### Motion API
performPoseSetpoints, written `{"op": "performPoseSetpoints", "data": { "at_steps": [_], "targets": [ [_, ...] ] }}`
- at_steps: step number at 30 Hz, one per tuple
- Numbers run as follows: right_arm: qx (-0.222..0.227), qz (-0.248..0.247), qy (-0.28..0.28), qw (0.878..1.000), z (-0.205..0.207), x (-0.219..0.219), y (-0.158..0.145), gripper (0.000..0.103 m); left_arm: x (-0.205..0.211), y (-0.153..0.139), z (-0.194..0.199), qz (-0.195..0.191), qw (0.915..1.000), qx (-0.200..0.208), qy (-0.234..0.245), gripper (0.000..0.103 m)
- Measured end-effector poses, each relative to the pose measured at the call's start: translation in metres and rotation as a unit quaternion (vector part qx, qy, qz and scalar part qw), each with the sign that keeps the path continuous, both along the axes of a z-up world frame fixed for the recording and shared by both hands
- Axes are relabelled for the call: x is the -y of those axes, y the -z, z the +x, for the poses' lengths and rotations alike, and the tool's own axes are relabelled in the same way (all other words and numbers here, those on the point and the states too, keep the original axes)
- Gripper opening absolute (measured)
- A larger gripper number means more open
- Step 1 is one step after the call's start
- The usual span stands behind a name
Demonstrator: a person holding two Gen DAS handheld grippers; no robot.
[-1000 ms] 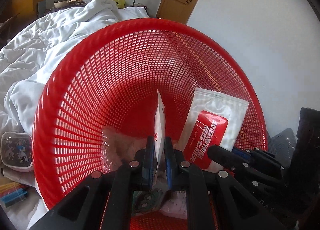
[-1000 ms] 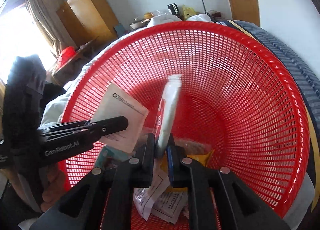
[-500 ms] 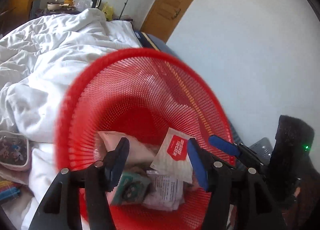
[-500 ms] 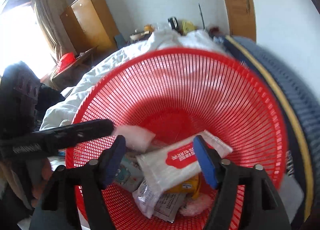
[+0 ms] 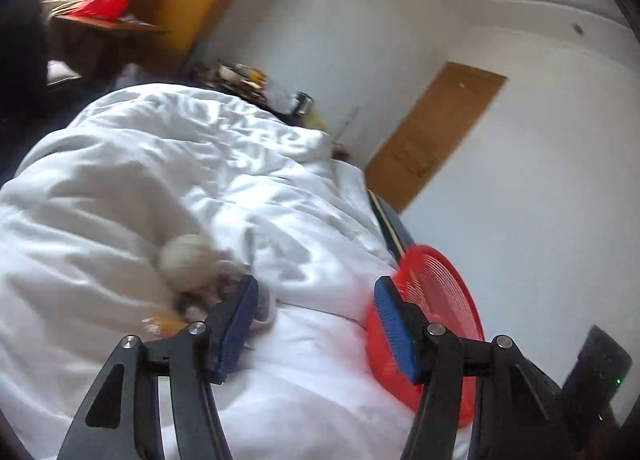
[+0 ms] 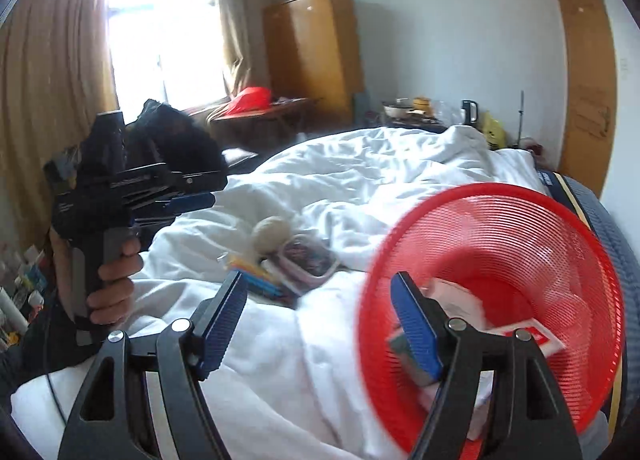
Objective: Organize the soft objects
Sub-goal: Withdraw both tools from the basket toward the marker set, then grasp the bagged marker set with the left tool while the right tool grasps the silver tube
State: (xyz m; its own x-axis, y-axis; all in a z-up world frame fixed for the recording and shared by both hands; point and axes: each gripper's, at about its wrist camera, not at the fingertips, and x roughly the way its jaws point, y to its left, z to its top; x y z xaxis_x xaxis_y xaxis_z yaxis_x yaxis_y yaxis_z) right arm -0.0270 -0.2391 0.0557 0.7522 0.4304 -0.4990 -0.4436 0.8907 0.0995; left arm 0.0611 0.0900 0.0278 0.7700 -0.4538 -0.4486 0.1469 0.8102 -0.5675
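Observation:
The red mesh basket (image 6: 500, 227) lies tilted on the bed at the right, with several packets (image 6: 452, 300) inside, one with a red label (image 6: 536, 336). My right gripper (image 6: 320, 312) is open and empty, its right finger in front of the basket rim. In the left wrist view my left gripper (image 5: 316, 324) is also open and empty, over the white duvet (image 5: 160, 187), with the basket (image 5: 440, 292) beside its right finger. A beige plush ball (image 5: 188, 260) lies just beyond its left finger. On the duvet, the ball (image 6: 272, 232) sits next to a patterned pouch (image 6: 308, 256) and coloured packs (image 6: 256, 280).
A hand holds the left gripper (image 6: 204, 189) at the left of the right wrist view. Behind the bed are a wooden wardrobe (image 6: 312, 55), a desk with a red item (image 6: 250, 97), a cluttered table with a kettle (image 6: 469, 111) and a door (image 6: 586, 79).
Both grippers opened and let their packets fall into the basket. Both then drew back and up, and the left one swung left towards the plush ball.

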Motion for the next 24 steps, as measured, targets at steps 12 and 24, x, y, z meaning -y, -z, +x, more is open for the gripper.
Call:
{"op": "performPoseSetpoints", "data": {
  "at_steps": [12, 24],
  "targets": [
    [-0.043, -0.056, -0.075, 0.995, 0.07, -0.149, 0.029, 0.077, -0.052, 0.086, 0.009, 0.037, 0.9839, -0.129, -0.118, 0.064],
    [-0.191, 0.035, -0.071, 0.978, 0.128, -0.133, 0.095, 0.077, -0.025, 0.112, 0.047, 0.055, 0.985, -0.156, -0.047, 0.063]
  ]
}}
